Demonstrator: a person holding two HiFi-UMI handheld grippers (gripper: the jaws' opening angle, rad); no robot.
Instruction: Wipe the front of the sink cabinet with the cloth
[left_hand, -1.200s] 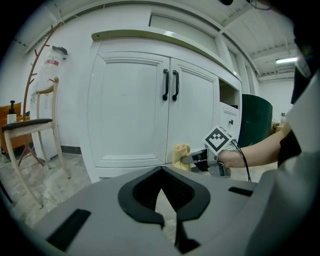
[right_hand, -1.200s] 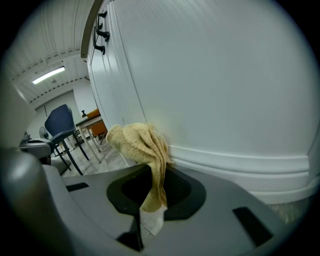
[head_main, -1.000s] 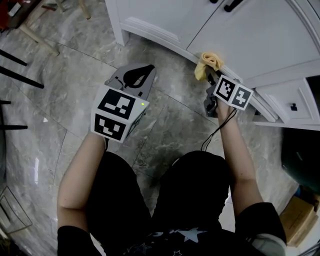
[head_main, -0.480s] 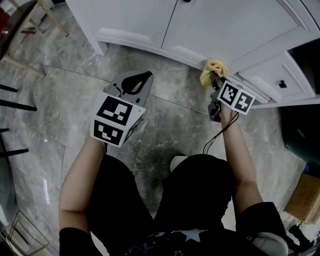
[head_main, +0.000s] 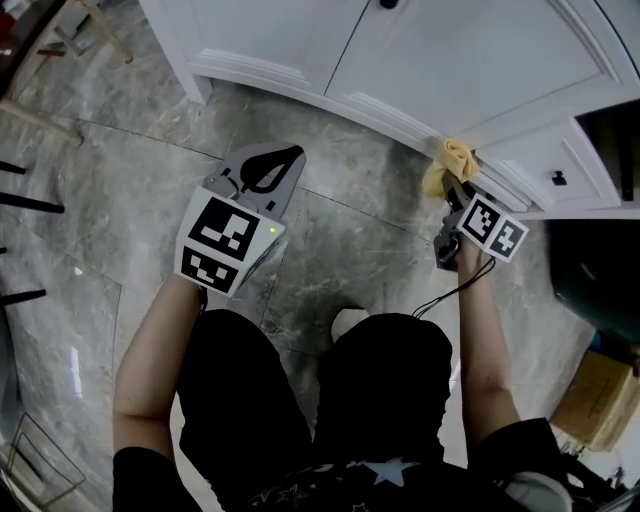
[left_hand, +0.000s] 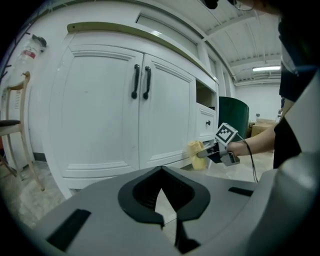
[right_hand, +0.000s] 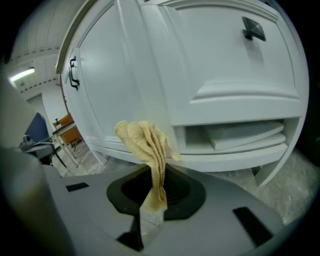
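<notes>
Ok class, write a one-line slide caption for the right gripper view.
Right gripper pinching a yellow cloth close to the white cabinet's lower front.

Bright, even light — fisheye-warped edges

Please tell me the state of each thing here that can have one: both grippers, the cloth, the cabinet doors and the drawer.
left gripper: shut, holding nothing
right gripper: shut on the cloth
cloth: bunched up, sticking out beyond the jaws
cabinet doors: both closed
drawer: closed
</notes>
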